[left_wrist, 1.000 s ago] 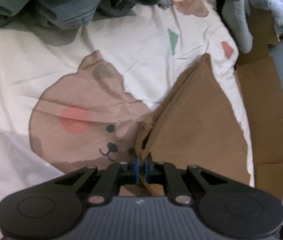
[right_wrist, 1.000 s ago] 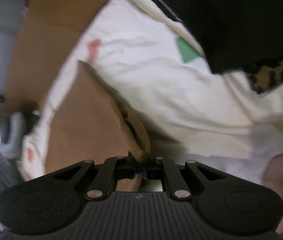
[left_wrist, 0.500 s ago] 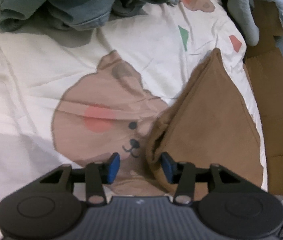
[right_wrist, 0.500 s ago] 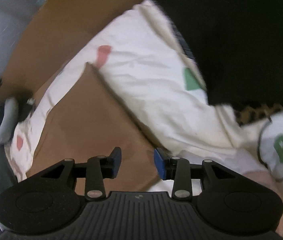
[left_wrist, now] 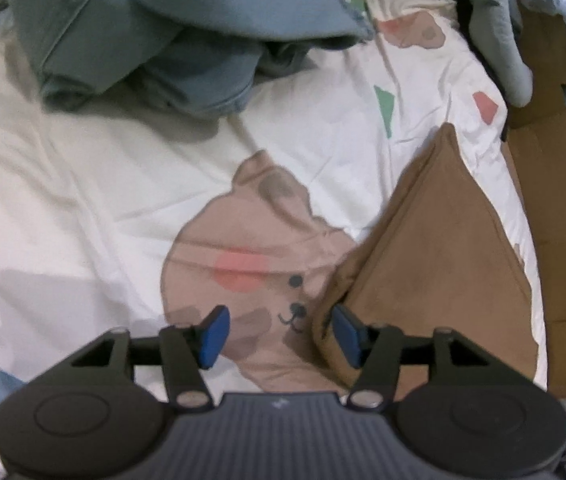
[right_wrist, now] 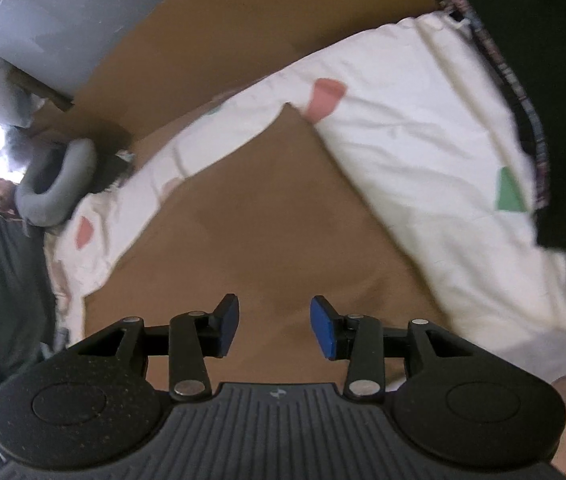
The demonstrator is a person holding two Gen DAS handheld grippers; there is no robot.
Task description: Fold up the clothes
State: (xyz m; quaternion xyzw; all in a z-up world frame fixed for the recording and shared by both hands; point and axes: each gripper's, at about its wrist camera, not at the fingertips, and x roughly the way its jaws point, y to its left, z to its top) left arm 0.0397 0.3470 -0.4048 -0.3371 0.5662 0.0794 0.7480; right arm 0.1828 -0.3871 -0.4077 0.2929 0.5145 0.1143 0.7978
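The bed (left_wrist: 83, 184), under a cartoon-print cover, carries a brown garment (left_wrist: 435, 264) lying flat and folded. It tapers away from both grippers, long axis running forward. The right gripper (right_wrist: 274, 326) hangs directly above it, jaws apart, empty. The left gripper (left_wrist: 279, 336), also spread and empty, has the garment's thick edge beside its right finger. The garment's near end is hidden behind the gripper bodies.

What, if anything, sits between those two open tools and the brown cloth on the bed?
Nothing visible does. The left tool is open right at the brown cloth, with its folded edge beside one blue pad. The right tool hangs open directly over the same cloth. The heap of blue clothes lies farther up the bedsheet.
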